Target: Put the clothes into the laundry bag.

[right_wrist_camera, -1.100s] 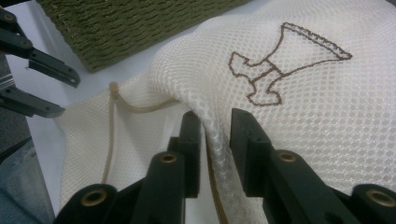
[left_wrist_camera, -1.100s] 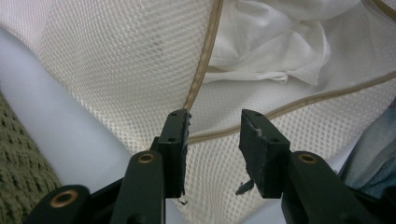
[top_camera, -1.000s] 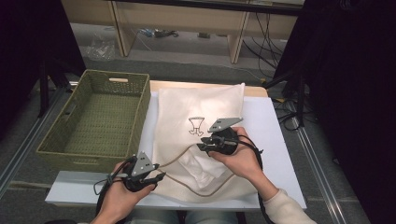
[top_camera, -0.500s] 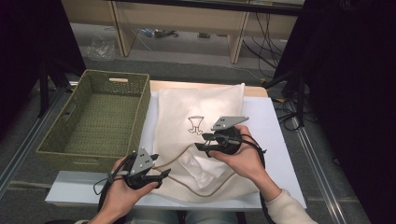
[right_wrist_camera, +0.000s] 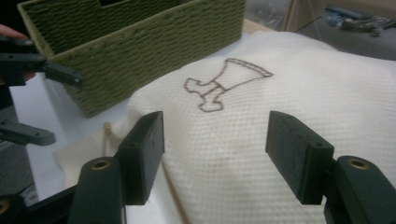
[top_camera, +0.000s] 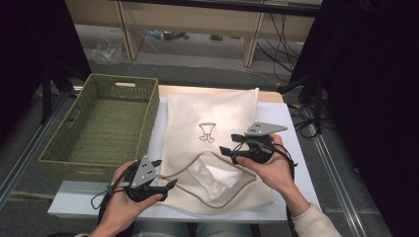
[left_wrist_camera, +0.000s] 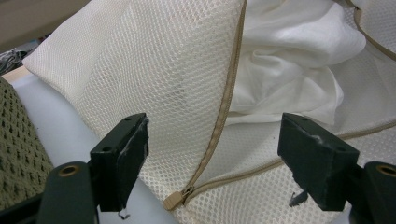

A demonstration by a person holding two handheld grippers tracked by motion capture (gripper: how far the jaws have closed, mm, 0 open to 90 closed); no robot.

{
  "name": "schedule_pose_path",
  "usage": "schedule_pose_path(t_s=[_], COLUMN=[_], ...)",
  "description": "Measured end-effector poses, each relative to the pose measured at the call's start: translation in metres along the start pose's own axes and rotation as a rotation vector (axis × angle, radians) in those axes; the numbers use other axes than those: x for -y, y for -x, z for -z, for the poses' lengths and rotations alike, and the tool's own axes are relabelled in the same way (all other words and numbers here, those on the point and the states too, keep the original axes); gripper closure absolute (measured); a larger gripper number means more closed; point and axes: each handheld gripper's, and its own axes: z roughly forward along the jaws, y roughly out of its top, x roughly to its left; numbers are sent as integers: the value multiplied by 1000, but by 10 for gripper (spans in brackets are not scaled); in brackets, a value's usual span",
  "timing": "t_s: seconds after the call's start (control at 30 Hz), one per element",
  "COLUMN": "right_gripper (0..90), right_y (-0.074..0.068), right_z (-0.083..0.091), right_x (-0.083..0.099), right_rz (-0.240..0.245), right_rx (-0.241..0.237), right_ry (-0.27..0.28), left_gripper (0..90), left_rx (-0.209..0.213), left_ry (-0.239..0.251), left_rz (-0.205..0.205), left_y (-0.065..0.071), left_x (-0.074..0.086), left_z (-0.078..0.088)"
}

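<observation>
A cream mesh laundry bag [top_camera: 217,116] with a brown stitched figure [top_camera: 207,132] lies flat on the white table [top_camera: 291,123]. Its zipper mouth gapes at the near end, and white cloth [top_camera: 215,177] shows inside. My left gripper [top_camera: 165,174] is at the bag's near left corner. Its jaws have just been opening and stand apart in the left gripper view [left_wrist_camera: 212,135], on either side of the zipper seam, with the zipper pull [left_wrist_camera: 173,200] low between them and no pad pressing. My right gripper [top_camera: 230,144] hovers over the bag's right middle. It too has just been opening [right_wrist_camera: 215,140] and nothing is between its jaws.
A green woven basket [top_camera: 106,123] stands empty on the left, right beside the bag. In the right gripper view the basket's wall [right_wrist_camera: 140,56] is close behind the bag. Shelving and cables lie on the floor beyond the table's far edge.
Both grippers' jaws have spread apart and let go of the bag's zipper edges. The right hand has drifted a little to the right. The bag's mouth has settled flatter.
</observation>
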Motion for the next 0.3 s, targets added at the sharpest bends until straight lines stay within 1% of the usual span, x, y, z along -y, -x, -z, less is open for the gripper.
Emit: schedule_pose_path(t_s=[0.03, 0.07, 0.1, 0.17, 0.2, 0.23, 0.27, 0.3], right_gripper=[378, 372, 363, 360, 360, 361, 360, 360], right_y=[2, 4, 8, 12, 13, 14, 17, 19], right_z=[2, 4, 6, 11, 13, 16, 16, 16], right_x=[2, 5, 7, 13, 18, 22, 25, 28], right_rz=[-18, -32, -13, -43, -51, -59, -49, -48], right_rx=[3, 18, 18, 32, 42, 45, 59, 47], right_ry=[2, 19, 29, 35, 50, 53, 72, 71], left_gripper=[241, 241, 241, 241, 241, 241, 241, 241], left_rx=[-2, -4, -7, -9, -8, -11, -12, -15], left_ry=[3, 12, 17, 28, 37, 35, 31, 26], left_rz=[3, 15, 4, 10, 18, 11, 18, 11], left_y=[0, 0, -1, -3, -4, -4, -4, -5], left_x=[1, 2, 4, 8, 10, 11, 13, 15], left_z=[1, 2, 4, 7, 7, 8, 8, 9])
